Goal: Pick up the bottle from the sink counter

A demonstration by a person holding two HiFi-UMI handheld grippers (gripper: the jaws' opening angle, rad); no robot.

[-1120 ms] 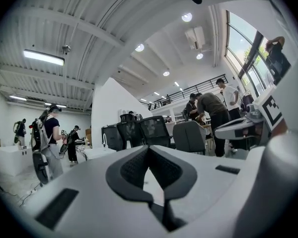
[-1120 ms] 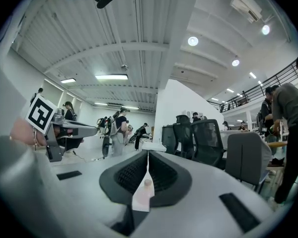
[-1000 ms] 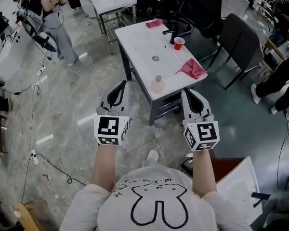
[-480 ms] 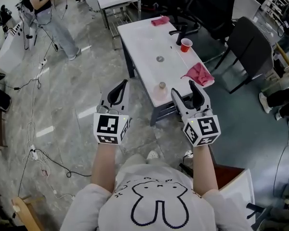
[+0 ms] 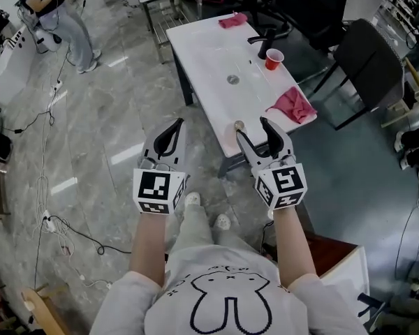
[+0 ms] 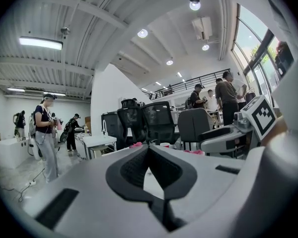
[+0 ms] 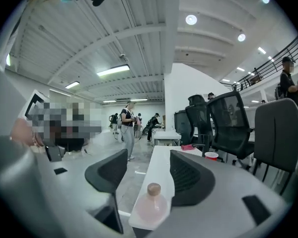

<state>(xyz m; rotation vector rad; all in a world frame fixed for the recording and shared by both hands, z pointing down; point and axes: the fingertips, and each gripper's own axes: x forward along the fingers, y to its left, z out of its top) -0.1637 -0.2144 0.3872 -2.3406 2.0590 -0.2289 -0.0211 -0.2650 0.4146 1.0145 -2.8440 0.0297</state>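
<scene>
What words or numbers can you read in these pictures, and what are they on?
No words or numbers can be read anywhere.
Shirt: a bunny drawing with tiny marks above it, too small to read.
Left cube and right cube: black-and-white square patterns, not letters.
Bottle: no label shows.
Red cup: no print shows.

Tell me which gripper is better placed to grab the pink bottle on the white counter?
Right. The right gripper has just been opening its jaws; they stand wide, with the bottle lined up ahead between them on the counter. The left gripper is shut, off to its side.
</scene>
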